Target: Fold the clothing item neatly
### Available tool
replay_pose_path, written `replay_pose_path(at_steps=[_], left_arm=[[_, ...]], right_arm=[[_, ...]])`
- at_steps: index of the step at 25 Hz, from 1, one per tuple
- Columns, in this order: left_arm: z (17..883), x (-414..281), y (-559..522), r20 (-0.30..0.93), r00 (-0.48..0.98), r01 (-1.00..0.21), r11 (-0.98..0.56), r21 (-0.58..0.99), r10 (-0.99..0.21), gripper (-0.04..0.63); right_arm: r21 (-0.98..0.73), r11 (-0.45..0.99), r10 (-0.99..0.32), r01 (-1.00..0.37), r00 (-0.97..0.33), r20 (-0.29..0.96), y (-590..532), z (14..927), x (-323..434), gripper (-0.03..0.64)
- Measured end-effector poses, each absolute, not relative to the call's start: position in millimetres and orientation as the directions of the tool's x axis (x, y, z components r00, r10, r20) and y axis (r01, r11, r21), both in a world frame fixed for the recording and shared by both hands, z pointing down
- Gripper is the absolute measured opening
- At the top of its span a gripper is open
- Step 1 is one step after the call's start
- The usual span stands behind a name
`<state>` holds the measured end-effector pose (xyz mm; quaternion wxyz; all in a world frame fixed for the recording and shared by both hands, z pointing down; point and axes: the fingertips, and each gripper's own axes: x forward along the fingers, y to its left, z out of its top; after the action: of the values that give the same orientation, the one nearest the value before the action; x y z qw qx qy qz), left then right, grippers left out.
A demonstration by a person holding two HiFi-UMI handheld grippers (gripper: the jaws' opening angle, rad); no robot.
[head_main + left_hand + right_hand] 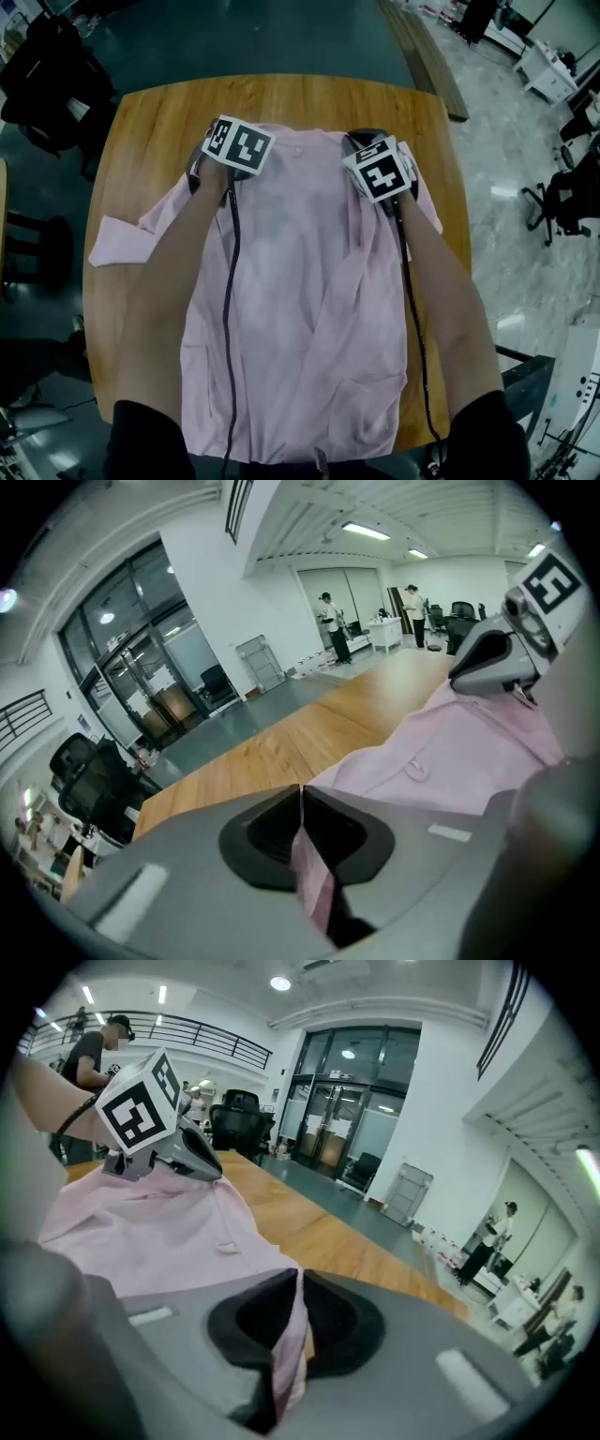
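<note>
A pink button shirt (300, 309) lies spread on the round-cornered wooden table (150, 122), one sleeve (122, 239) reaching out to the left. Both grippers sit near the shirt's far end, by the shoulders. My left gripper (225, 159) is shut on a fold of pink fabric (314, 883), which shows pinched between its jaws (302, 803). My right gripper (375, 164) is likewise shut on a fold of the shirt (286, 1354), its jaws (300, 1288) together. Each gripper view shows the other gripper across the pink collar area.
Bare wood runs along the table's far edge (281, 89) and to the left. Black office chairs (47, 75) stand on the dark floor at the far left, another chair (562, 202) at the right. People stand far off in the room (330, 621).
</note>
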<state>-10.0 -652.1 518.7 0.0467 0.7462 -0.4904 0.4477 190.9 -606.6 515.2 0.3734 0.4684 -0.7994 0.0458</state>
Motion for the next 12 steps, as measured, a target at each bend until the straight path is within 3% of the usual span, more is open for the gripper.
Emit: replay_pose_path(at_steps=[3,7,10,12], left_arm=[[531,-11,-668,0.684,0.091,-0.811,-0.452,-0.371,-0.724,0.018],[560,-7,-667,0.7,0.113,-0.799,-0.484,-0.358,-0.705,0.026],[564,-4,-659,0.704,0.162,-0.788,-0.521,-0.33,-0.691,0.096],[553,-1,-653,0.694,0.216,-0.78,-0.548,-0.3,-0.687,0.181]], right_arm=[[0.344,0.514,-0.741,-0.786,-0.205,0.639,-614,533,194,0.023],[0.355,0.539,-0.727,-0.764,-0.209,0.654,-612,554,192,0.038],[0.347,0.556,-0.723,-0.756,-0.233,0.651,-611,556,192,0.083],[0.364,0.561,-0.725,-0.744,-0.228,0.65,-609,548,194,0.108]])
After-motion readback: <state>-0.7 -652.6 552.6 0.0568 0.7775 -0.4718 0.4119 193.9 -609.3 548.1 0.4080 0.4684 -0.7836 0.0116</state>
